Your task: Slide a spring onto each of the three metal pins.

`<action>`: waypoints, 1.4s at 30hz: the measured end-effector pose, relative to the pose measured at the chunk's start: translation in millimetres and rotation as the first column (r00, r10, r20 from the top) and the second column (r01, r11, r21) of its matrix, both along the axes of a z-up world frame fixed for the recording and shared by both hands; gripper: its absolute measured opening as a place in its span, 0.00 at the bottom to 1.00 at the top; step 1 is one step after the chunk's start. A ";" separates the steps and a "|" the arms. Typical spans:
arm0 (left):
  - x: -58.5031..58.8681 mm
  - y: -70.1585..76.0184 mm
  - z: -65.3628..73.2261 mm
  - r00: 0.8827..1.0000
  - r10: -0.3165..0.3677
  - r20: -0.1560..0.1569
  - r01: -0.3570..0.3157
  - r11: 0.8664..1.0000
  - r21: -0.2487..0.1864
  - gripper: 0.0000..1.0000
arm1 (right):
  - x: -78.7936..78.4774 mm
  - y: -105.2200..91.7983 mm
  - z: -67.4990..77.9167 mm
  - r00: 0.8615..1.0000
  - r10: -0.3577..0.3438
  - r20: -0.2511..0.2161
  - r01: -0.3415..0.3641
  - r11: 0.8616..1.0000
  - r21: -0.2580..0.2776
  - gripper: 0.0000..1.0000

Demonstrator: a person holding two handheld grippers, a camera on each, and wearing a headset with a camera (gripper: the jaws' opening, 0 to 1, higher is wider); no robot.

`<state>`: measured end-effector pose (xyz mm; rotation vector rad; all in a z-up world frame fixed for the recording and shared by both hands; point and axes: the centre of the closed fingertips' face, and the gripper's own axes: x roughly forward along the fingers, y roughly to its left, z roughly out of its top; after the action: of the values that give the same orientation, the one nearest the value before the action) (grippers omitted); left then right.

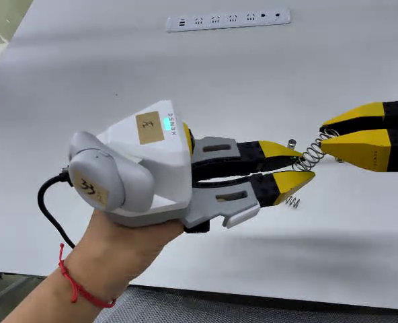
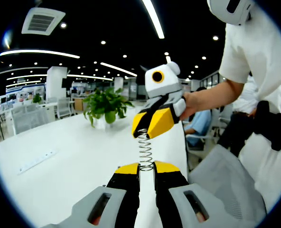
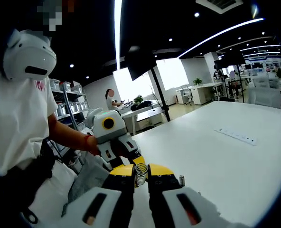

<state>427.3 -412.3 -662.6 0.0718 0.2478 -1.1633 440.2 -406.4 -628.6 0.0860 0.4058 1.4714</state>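
Left gripper (image 1: 305, 165): a person's hand (image 1: 128, 235) is gripping its white body. Its yellow-tipped black jaws are standing narrow, closing on the near end of a silver coiled metal spring (image 1: 311, 154).
Left gripper, own view: the yellow tips (image 2: 145, 167) are pinching the lower end of the spring (image 2: 145, 151), which is rising straight up between them.
Right gripper (image 1: 323, 134): it is entering the head view from the right edge, with its yellow jaws drawn narrow and clamping the far end of the same spring.
Right gripper, own view: the tips (image 3: 140, 169) are closing around the spring (image 3: 140, 174), which is showing end-on as a ring. The left gripper (image 3: 138, 161) is facing it from just behind.
Spring: it is hanging in the air above the white workbench top (image 1: 152, 67), stretching between the two grippers and touching both.
Spring interior: whether a pin is sitting inside the coil cannot be told.
Second, shorter coiled metal spring (image 1: 292, 201): it is lying on the workbench, just below the left gripper's lower jaw. It is also showing in the right gripper view (image 3: 182, 180).
Small upright silver metal pin (image 1: 292, 142): it is standing on the workbench just beyond the left gripper's upper jaw, near the held spring.
Long white power strip (image 1: 228, 19): it is lying at the far side of the workbench, well apart from the work.
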 end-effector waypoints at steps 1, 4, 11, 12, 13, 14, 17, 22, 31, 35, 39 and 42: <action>0.0 -0.1 0.1 1.000 0.000 0.000 0.000 1.000 -0.001 0.10 | -0.2 0.6 0.4 1.000 0.004 0.006 -0.004 1.000 -0.005 0.12; -0.2 -0.7 0.2 1.000 -0.002 0.000 0.002 1.000 -0.001 0.10 | -1.6 2.9 1.6 0.999 0.025 0.034 -0.024 0.999 -0.028 0.12; -0.9 -0.7 -0.1 1.000 -0.002 0.001 0.002 1.000 -0.003 0.10 | -5.5 8.3 3.5 0.994 0.065 0.087 -0.058 0.996 -0.074 0.12; -1.2 -0.8 0.0 1.000 -0.003 0.000 0.003 1.000 -0.004 0.10 | -6.3 9.1 4.0 0.993 0.072 0.095 -0.064 0.995 -0.082 0.12; -1.3 -1.0 0.0 1.000 -0.004 0.000 0.004 1.000 -0.005 0.10 | -6.8 10.0 4.4 0.992 0.076 0.099 -0.067 0.994 -0.090 0.12; -1.4 -1.1 -0.2 1.000 -0.004 0.000 0.004 1.000 -0.004 0.10 | -7.1 10.1 4.2 0.991 0.081 0.106 -0.071 0.993 -0.098 0.12; -1.8 -1.8 -0.7 1.000 -0.006 -0.001 0.006 1.000 -0.006 0.10 | -8.9 11.1 3.9 0.986 0.101 0.136 -0.084 0.988 -0.127 0.12; -3.0 -2.7 -1.3 1.000 -0.012 0.000 0.012 1.000 -0.006 0.10 | -12.4 13.1 4.2 0.976 0.132 0.176 -0.102 0.980 -0.168 0.12; -3.3 -1.2 0.5 1.000 -0.009 0.007 0.009 1.000 -0.015 0.10 | -12.2 12.7 5.4 0.971 0.142 0.194 -0.106 0.977 -0.187 0.12; -4.1 -1.2 0.3 1.000 -0.009 0.005 0.009 1.000 -0.018 0.10 | -11.4 12.6 5.7 0.972 0.138 0.192 -0.102 0.977 -0.186 0.15; -4.9 -1.4 -0.1 1.000 -0.009 0.004 0.009 1.000 -0.020 0.10 | -11.1 12.4 8.1 0.973 0.138 0.187 -0.105 0.979 -0.177 0.18; -5.3 -1.3 -0.5 1.000 -0.010 0.003 0.010 1.000 -0.018 0.10 | -10.0 10.6 11.5 0.971 0.146 0.189 -0.111 0.977 -0.183 0.20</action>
<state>422.0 -413.5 -663.0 0.0595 0.2343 -1.1753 430.1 -395.8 -617.2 -0.2300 0.3762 1.5499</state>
